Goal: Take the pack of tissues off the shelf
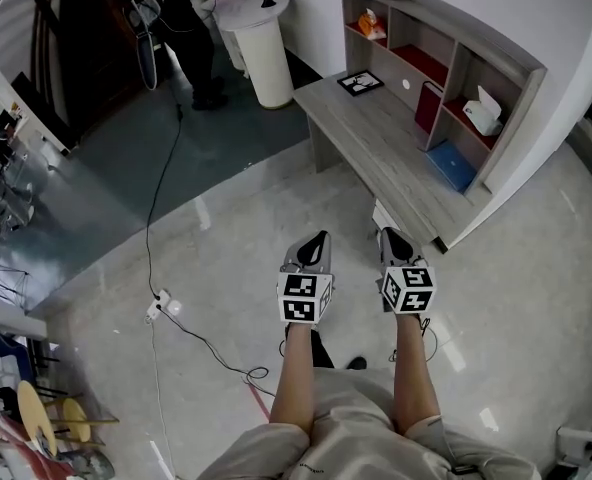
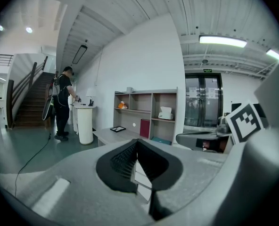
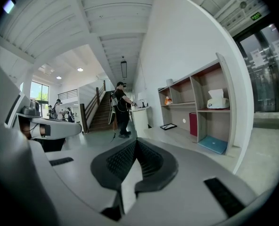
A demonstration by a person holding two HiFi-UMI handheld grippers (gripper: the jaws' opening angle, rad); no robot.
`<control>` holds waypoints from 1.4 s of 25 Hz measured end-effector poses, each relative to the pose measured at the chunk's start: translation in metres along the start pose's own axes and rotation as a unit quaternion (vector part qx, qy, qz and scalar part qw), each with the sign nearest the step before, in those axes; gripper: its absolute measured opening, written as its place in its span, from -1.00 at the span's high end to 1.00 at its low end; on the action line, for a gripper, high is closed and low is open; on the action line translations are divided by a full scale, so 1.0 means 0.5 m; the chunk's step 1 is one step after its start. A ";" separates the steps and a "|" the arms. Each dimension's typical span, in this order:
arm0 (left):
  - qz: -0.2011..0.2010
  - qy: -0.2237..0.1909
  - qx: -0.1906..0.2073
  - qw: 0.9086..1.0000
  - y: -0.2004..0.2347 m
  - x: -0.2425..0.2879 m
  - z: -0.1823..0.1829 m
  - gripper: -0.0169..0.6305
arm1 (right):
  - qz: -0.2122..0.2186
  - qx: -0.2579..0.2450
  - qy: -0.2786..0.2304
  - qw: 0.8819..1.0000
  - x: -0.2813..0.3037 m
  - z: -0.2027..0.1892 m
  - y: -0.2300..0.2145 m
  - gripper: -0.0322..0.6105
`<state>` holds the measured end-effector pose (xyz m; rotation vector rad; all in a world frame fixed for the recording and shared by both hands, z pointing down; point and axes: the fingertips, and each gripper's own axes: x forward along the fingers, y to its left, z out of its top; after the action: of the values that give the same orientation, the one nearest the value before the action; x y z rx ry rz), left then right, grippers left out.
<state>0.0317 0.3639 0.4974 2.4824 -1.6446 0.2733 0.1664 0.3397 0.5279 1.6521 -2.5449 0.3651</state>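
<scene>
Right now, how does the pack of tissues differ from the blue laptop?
The pack of tissues is white and boxy; the blue laptop is thin and flat. The tissues sit up on a board of the shelf; the laptop lies on the desk beneath. Both are in the same end bay.

Shiny pale floor (image 1: 226, 248), darker green part (image 1: 116, 168) near dark stairs (image 2: 28, 102). White wall (image 2: 139, 65). Long wooden desk (image 1: 376, 138) against wall, wooden shelf (image 1: 476, 36) on top. Round white stand (image 1: 261, 53) nearby. Long lamp (image 2: 223, 41) glowing on ceiling. Glass doors (image 2: 203, 100) at back.
</scene>
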 end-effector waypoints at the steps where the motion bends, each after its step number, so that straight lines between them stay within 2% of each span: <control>1: -0.002 -0.001 0.001 1.000 0.006 0.008 0.002 0.92 | -0.001 0.002 -0.001 1.000 0.010 0.002 -0.001 0.85; 7: -0.020 -0.006 0.006 1.000 0.059 0.080 0.035 0.92 | -0.009 0.008 -0.003 1.000 0.092 0.027 -0.005 0.85; 14: -0.035 -0.016 0.011 0.999 0.132 0.185 0.076 0.92 | -0.007 0.020 0.030 0.999 0.217 0.032 -0.016 0.85; 22: -0.053 -0.015 0.020 0.998 0.235 0.286 0.109 0.92 | -0.004 0.002 0.042 0.999 0.356 0.059 -0.002 0.85; 31: -0.078 -0.014 0.047 0.996 0.367 0.367 0.165 0.92 | -0.034 0.011 0.017 0.999 0.495 0.131 0.018 0.85; 35: -0.096 -0.015 0.048 0.994 0.403 0.405 0.178 0.92 | -0.061 0.016 0.015 0.998 0.530 0.135 0.012 0.85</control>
<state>-0.0707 0.0851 0.4633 2.7043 -1.4204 0.2991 0.0555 0.0900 0.5145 1.7868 -2.4152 0.4185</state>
